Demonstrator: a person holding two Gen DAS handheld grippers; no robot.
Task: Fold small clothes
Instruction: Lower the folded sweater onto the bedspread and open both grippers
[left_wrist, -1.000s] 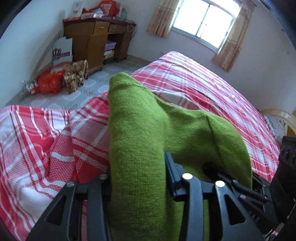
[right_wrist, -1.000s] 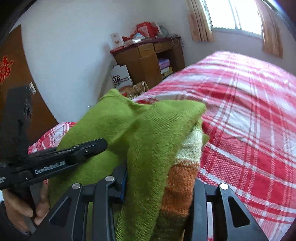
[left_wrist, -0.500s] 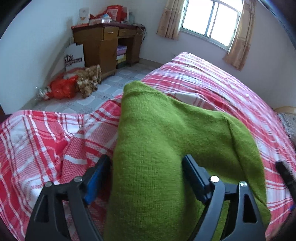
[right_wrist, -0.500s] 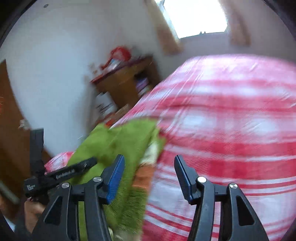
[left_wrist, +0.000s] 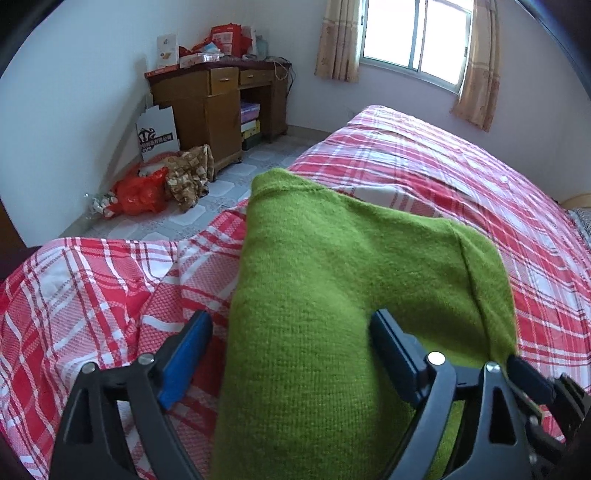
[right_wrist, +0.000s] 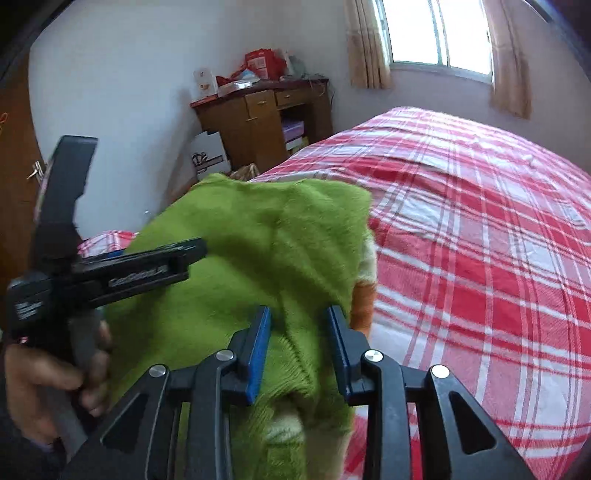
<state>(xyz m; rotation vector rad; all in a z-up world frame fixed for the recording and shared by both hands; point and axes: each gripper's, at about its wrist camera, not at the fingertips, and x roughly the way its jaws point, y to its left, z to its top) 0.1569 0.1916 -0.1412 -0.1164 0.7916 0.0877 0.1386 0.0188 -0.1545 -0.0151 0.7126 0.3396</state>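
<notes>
A folded green knit garment (left_wrist: 332, 295) with orange and cream stripes lies on the red plaid bed (left_wrist: 461, 177). My left gripper (left_wrist: 291, 332) is open, its jaws wide apart on either side of the garment's near end, not pinching it. In the right wrist view the same garment (right_wrist: 258, 240) lies ahead, with the orange stripe (right_wrist: 364, 306) at its right edge. My right gripper (right_wrist: 299, 325) has its blue pads closing around a fold of the green knit. The left gripper (right_wrist: 110, 269) shows at the left, held by a hand.
A wooden desk (left_wrist: 221, 107) piled with boxes stands by the far wall under a curtained window (left_wrist: 417, 37). A white box, a red bag (left_wrist: 140, 192) and brown cloth lie on the tiled floor. The plaid bed (right_wrist: 480, 240) stretches to the right.
My left gripper has opened and let go of the green garment. My right gripper let go, swung away to the right, then came back and closed onto a fold of the garment.
</notes>
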